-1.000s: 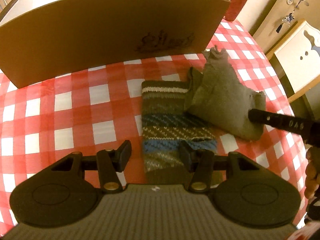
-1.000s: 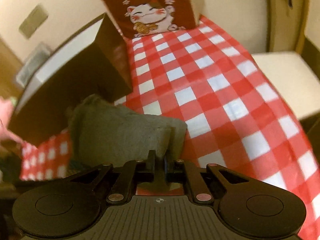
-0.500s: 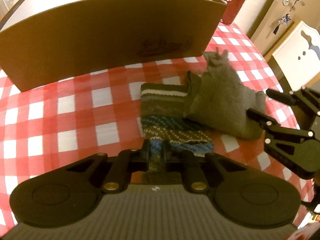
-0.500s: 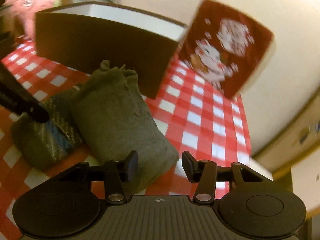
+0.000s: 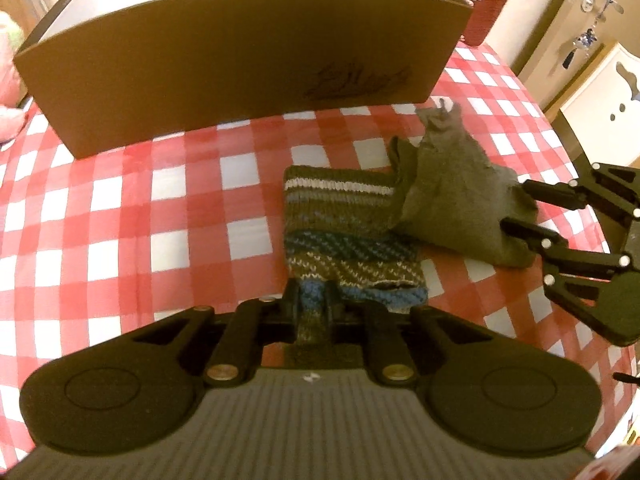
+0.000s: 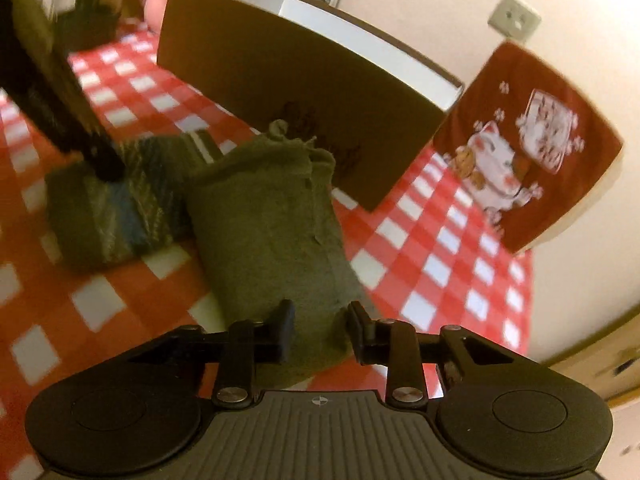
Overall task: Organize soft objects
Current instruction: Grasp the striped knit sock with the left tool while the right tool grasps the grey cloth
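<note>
A striped knitted sock [image 5: 344, 236] lies on the red-checked tablecloth [image 5: 120, 220]. My left gripper [image 5: 312, 300] is shut on the sock's near end. A plain grey-green sock [image 5: 456, 200] lies beside it on the right, overlapping its edge. My right gripper [image 6: 320, 332] is open, with its fingers on either side of the near end of the grey-green sock [image 6: 272, 232]. The striped sock [image 6: 120, 208] and the left gripper [image 6: 100, 164] show at the left of the right wrist view. The right gripper [image 5: 520, 208] shows at the right edge of the left wrist view.
A large brown cardboard box [image 5: 240, 56] with an open top stands behind the socks; it also shows in the right wrist view [image 6: 300, 92]. A red cushion with a lucky cat [image 6: 524, 144] leans on the wall. A pink soft toy [image 5: 8, 92] sits at the far left.
My left gripper closed on the striped sock's near end. My right gripper let go of the grey-green sock, opened, swung round, and now straddles the sock's end.
</note>
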Tool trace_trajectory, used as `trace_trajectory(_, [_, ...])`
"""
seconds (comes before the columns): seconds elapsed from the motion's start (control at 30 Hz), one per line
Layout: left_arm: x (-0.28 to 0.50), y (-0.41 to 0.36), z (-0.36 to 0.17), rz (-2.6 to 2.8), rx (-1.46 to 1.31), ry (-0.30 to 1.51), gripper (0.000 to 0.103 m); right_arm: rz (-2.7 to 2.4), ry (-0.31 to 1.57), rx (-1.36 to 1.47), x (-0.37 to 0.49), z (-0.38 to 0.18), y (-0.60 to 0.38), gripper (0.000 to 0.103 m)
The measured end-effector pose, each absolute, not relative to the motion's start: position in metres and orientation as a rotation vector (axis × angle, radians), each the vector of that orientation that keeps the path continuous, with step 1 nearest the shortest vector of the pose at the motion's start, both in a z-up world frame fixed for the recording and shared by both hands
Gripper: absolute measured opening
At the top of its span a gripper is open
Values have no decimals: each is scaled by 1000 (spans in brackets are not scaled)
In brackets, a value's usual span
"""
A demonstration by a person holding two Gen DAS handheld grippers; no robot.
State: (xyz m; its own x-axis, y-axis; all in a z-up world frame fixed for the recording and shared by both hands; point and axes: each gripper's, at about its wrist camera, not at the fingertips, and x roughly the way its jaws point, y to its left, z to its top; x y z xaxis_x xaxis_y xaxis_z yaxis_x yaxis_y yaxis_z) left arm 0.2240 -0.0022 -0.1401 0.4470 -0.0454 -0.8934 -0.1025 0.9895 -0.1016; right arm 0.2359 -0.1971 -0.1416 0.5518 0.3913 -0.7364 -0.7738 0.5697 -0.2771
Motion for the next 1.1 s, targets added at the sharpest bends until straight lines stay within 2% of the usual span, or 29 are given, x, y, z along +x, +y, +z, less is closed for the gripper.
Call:
trace_trajectory(0.13, [224, -4, -140, 47, -145, 1108, 14, 811, 729, -548, 236, -135, -201, 56])
trace_trajectory(0.2, [226, -5, -141, 51, -143, 1110, 14, 886, 745, -568, 230, -136, -198, 91])
trace_trajectory(0.33, [225, -2, -141, 58, -161, 1110, 14, 921, 687, -645, 212, -146, -185, 94])
trace_trajectory(0.4, [225, -1, -141, 60, -168, 1110, 15, 854, 718, -582, 222, -145, -182, 84])
trace_trajectory(0.57, [226, 0, -141, 73, -178, 1115, 20, 803, 720, -543, 240, -144, -175, 75])
trace_trajectory(0.7, [231, -1, -143, 79, -203, 1115, 22, 791, 741, -463, 247, -145, -175, 49])
trace_trajectory(0.8, [235, 0, -144, 73, -233, 1115, 22, 789, 748, -428, 245, -144, -172, 36])
trace_trajectory(0.83, [236, 1, -145, 68, -240, 1115, 22, 785, 752, -411, 245, -144, -173, 35])
trace_trajectory(0.97, [240, -2, -142, 41, -227, 1109, 12, 766, 797, -297, 252, -138, -181, 28])
trace_trajectory(1.1, [239, -7, -135, 28, -210, 1088, 10, 750, 812, -243, 252, -130, -186, 24])
